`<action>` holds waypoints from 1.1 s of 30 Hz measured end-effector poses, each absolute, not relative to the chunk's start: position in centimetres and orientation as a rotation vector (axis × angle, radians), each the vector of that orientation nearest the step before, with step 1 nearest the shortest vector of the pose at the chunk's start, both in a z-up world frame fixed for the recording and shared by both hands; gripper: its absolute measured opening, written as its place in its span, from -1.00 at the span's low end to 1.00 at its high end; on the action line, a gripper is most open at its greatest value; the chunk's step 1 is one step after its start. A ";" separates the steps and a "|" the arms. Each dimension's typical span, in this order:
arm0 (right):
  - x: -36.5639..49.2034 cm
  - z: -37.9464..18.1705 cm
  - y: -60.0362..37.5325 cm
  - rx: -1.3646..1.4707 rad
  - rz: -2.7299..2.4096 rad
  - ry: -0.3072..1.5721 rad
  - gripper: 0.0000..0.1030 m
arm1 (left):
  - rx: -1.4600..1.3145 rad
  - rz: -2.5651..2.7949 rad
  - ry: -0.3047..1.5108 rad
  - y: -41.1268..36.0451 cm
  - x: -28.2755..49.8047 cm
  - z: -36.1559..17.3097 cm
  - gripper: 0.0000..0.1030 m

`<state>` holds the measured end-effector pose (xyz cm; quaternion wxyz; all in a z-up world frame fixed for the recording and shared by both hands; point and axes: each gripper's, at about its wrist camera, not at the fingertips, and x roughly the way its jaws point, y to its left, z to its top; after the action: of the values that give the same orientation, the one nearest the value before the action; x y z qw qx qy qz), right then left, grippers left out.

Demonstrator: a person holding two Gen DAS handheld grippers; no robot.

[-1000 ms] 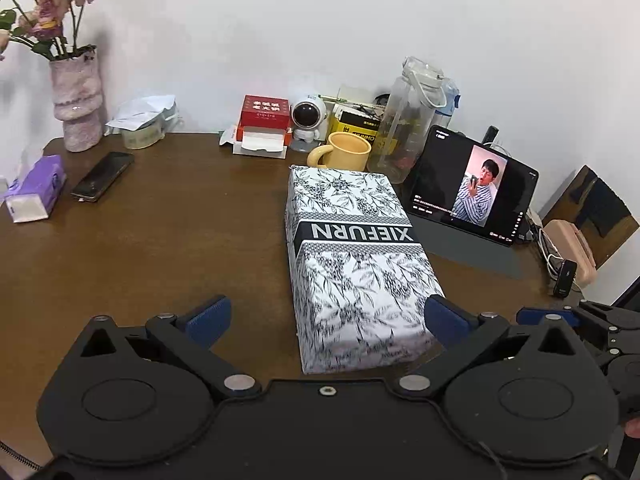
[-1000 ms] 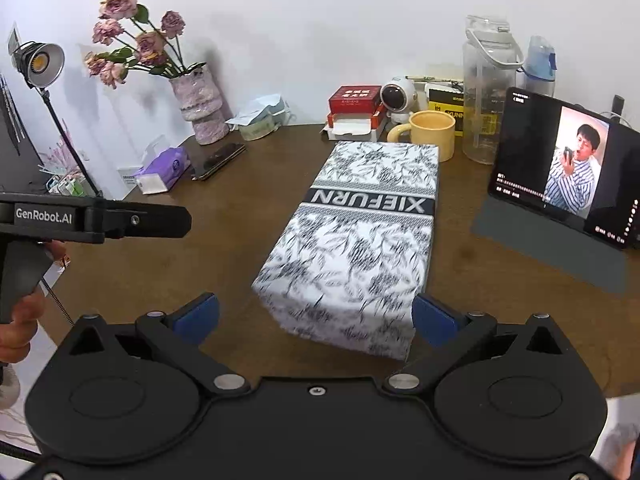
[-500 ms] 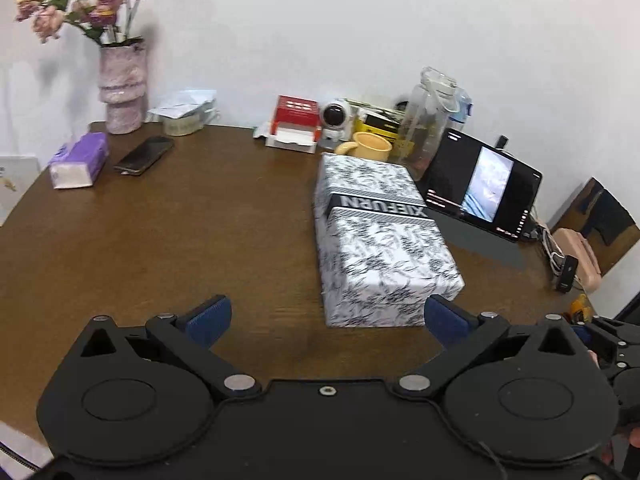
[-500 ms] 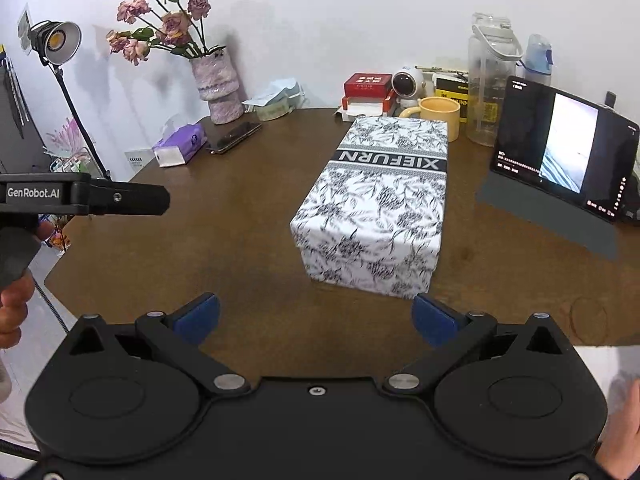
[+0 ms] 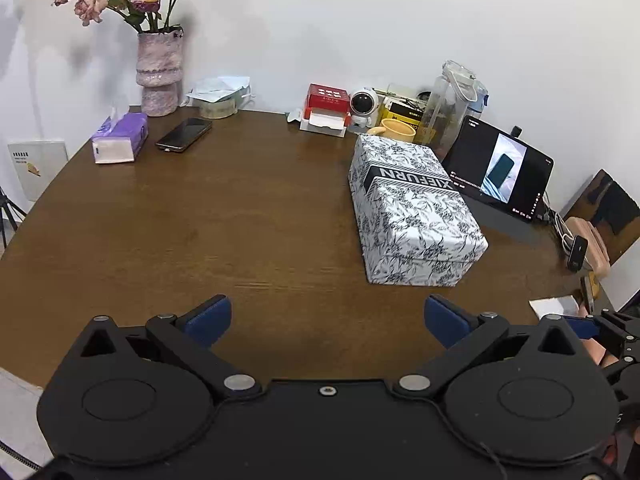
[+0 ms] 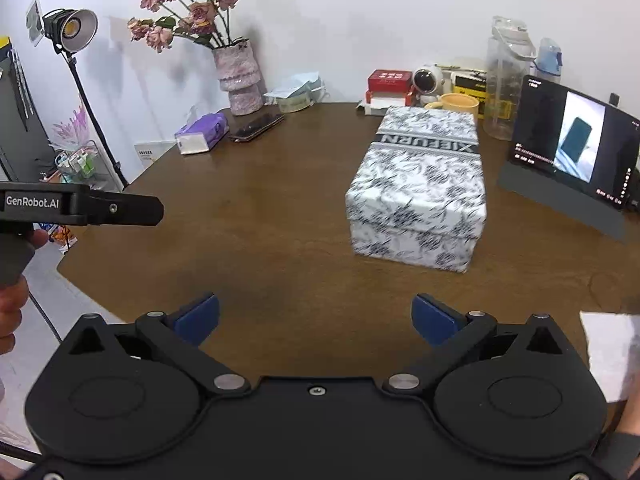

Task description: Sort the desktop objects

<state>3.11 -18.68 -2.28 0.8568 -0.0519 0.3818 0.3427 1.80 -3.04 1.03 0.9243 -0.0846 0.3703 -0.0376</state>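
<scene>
- Left gripper (image 5: 327,316): jaws spread wide over the glossy dark-brown wooden table (image 5: 224,216), holding nothing.
- Patterned box (image 5: 412,208): rectangular, white with black leaf print and a "XIEFURN" band, lying flat right of centre, beside the propped tablet (image 5: 500,170).
- Right gripper (image 6: 315,316): blue pads apart, empty.

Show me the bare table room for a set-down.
Free: the wide patch left of the patterned box, in front of the phone and tissue pack. Crowded: back edge from the red box to the tablet.
</scene>
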 end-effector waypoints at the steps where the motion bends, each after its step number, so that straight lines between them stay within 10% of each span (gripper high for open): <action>1: 2.7 -2.3 -18.5 -0.108 0.721 0.805 1.00 | -0.175 -0.076 0.759 -2.8 1.5 1.1 1.00; 33: -2.1 -3.0 -15.9 -0.098 0.678 0.811 1.00 | -0.161 -0.071 0.733 1.3 -2.5 0.6 1.00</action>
<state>-2.09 -15.85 -2.97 0.8625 -0.0470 0.3865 0.3233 -2.49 1.34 0.63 0.9297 -0.0786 0.3581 -0.0346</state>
